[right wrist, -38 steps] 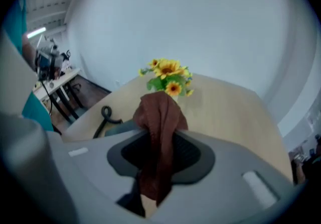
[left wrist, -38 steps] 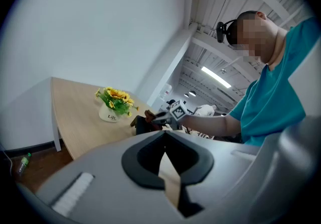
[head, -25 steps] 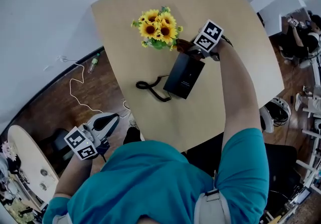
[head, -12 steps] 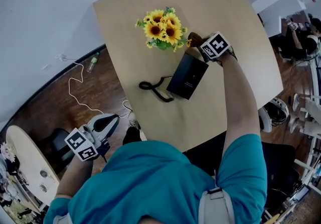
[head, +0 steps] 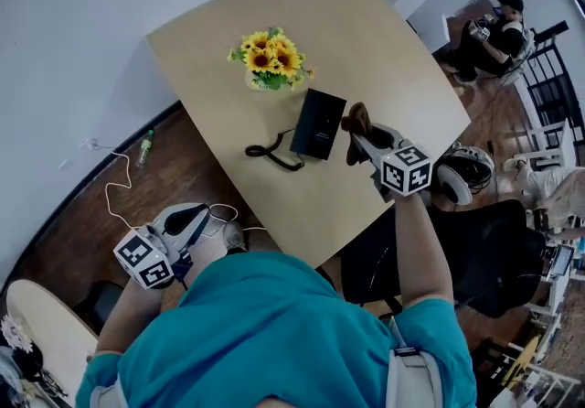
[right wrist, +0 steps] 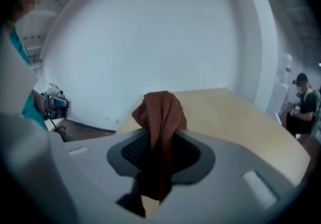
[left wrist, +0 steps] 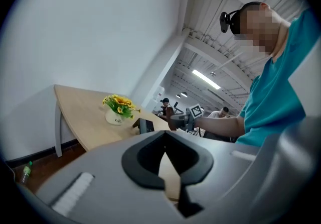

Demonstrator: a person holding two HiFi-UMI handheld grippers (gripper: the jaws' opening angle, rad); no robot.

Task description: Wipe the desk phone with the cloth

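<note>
- One right gripper (head: 363, 143), held over the desk (head: 384, 49) just right of the desk phone (head: 318, 123). Jaws pinched tight on a cloth (head: 355, 123). Judged reason: the cloth is carried at working height, beside the set and ready to be laid onto it.
- One cloth, rust-brown and soft, bunched into a loose fold. The upper part stands clear of the jaws and a tail hangs below them. It appears apart from the phone; the right gripper view shows only desk and wall beyond it.
- One desk phone, black and flat-topped, lying at an angle near the middle of the desk. Its surface is matt and plain. No dust or marks can be made out at this size.
- One coiled cord (head: 270, 152), black, trailing from the phone's left side across the desk.
- One left gripper (head: 187, 219), held low beside the person's body, off the desk edge. Jaws pressed together with nothing between them. Judged idle, kept clear so the right arm can work.
- One pot of sunflowers (head: 265, 59), standing just behind the phone and near enough to be brushed by a wide stroke.
</note>
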